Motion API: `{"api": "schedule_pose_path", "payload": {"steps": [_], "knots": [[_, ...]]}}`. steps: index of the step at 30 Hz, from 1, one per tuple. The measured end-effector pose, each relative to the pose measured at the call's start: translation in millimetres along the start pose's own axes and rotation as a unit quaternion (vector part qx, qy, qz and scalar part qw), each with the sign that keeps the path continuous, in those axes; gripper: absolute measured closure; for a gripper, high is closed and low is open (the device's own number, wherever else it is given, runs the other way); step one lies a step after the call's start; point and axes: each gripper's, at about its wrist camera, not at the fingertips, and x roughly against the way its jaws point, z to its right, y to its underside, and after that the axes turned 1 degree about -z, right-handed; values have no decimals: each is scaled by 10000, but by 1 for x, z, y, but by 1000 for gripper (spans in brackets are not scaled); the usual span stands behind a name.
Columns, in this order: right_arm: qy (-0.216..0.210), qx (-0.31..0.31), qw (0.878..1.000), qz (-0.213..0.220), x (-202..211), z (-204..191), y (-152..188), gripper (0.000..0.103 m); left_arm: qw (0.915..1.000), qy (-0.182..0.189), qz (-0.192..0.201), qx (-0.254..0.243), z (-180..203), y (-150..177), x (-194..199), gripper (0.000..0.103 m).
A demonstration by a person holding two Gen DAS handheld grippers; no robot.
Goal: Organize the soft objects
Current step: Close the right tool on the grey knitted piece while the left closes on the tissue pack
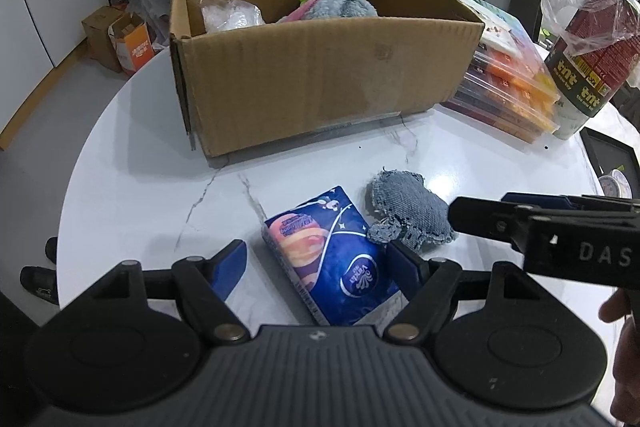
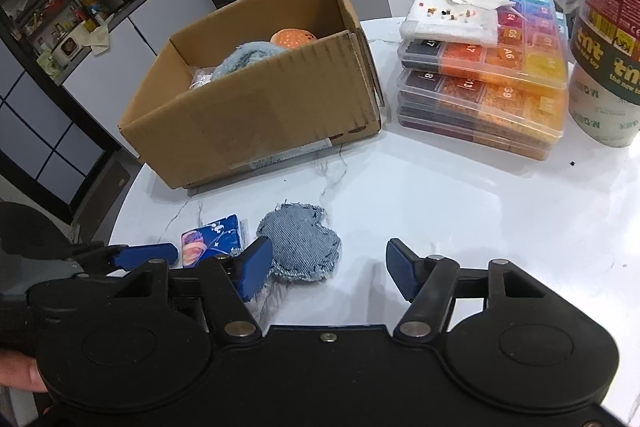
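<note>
A blue tissue pack (image 1: 332,259) lies on the white marble table (image 1: 140,187) between the fingers of my open left gripper (image 1: 320,263). A denim heart pillow (image 1: 408,211) lies just right of it. In the right wrist view the pillow (image 2: 300,243) lies ahead of my open right gripper (image 2: 328,267), near its left finger, and the tissue pack (image 2: 212,239) is to the left. An open cardboard box (image 1: 320,87) stands behind, holding a grey-blue plush (image 1: 340,7), an orange toy (image 2: 292,37) and a clear bag (image 1: 232,15).
A stack of clear bead organizers (image 2: 488,83) stands right of the box (image 2: 260,115). A wrapped red and green canister (image 2: 608,39) stands at the far right. My right gripper also shows in the left wrist view (image 1: 476,215), entering from the right. The table edge curves at the left.
</note>
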Motion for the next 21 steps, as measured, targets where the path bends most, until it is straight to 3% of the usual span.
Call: {"api": "schedule_pose_path", "payload": {"steps": [17, 19, 20, 21], "knots": [[422, 569, 9974, -115, -32, -24, 2, 41, 9996, -275, -50, -54, -26, 0, 9, 27], [470, 709, 9963, -85, -32, -28, 5, 50, 9995, -293, -43, -97, -27, 0, 10, 27], [456, 736, 9962, -81, -32, -29, 5, 64, 9995, -293, -42, -113, -27, 0, 10, 27], [468, 728, 9962, -101, -31, -30, 6, 66, 9995, -273, -42, -126, -27, -1, 10, 27]]}}
